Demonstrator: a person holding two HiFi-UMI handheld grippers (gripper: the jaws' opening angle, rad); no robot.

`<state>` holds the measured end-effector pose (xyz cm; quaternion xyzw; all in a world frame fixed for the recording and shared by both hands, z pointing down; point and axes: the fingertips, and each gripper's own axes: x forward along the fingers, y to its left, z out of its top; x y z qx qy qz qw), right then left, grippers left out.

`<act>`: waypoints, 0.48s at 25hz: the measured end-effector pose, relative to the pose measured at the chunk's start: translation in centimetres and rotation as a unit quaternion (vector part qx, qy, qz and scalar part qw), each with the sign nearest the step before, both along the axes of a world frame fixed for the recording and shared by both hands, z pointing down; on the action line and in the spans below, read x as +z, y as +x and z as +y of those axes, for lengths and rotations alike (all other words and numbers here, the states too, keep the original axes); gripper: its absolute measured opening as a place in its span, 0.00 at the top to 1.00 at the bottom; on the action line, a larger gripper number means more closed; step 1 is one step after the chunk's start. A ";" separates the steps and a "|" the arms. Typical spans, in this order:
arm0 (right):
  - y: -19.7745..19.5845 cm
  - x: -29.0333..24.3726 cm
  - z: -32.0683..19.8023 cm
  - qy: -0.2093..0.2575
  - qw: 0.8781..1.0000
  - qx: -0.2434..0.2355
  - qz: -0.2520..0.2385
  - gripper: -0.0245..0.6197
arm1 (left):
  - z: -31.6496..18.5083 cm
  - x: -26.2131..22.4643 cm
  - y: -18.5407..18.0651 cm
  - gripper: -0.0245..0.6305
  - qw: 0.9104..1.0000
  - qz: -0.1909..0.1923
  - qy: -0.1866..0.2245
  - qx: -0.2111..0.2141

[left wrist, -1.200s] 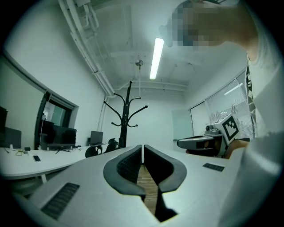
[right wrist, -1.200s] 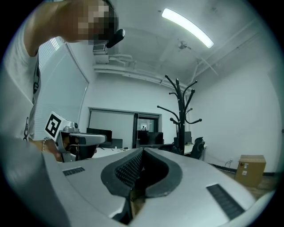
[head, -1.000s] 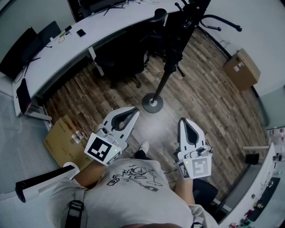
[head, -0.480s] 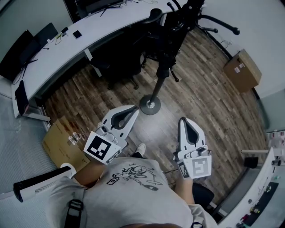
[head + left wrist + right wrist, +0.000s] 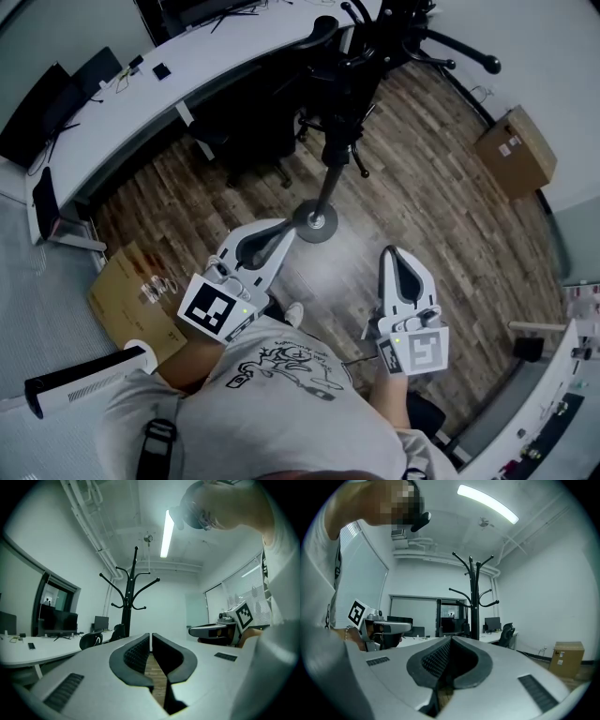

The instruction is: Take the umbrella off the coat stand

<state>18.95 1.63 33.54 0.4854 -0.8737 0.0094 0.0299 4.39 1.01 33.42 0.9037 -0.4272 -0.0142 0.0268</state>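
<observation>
A dark, slim shape that is probably the folded umbrella hangs against the pole of the black metal coat stand, ahead of both jaws and beyond reach. The left gripper and right gripper aim towards it, jaws closed and empty, probably readying the reach.

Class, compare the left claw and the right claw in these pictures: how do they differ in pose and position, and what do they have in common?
Pose: the left claw slants toward the coat stand, while the right claw points straight ahead. Position: in the head view the left claw's tip lies right beside the stand's round base; the right claw sits clear of it. Shared: both are shut and hold nothing.
</observation>
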 end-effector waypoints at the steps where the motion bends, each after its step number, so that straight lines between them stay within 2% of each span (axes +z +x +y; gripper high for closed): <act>1: 0.0 0.1 -0.1 -0.001 1.000 -0.001 -0.001 0.95 | -0.1 0.2 0.0 0.91 1.000 -0.001 -0.002 -0.002; 12: -0.8 0.7 -3.5 -0.002 1.000 -0.009 -0.001 0.95 | -3.7 0.3 -1.2 0.91 1.000 0.001 0.001 -0.009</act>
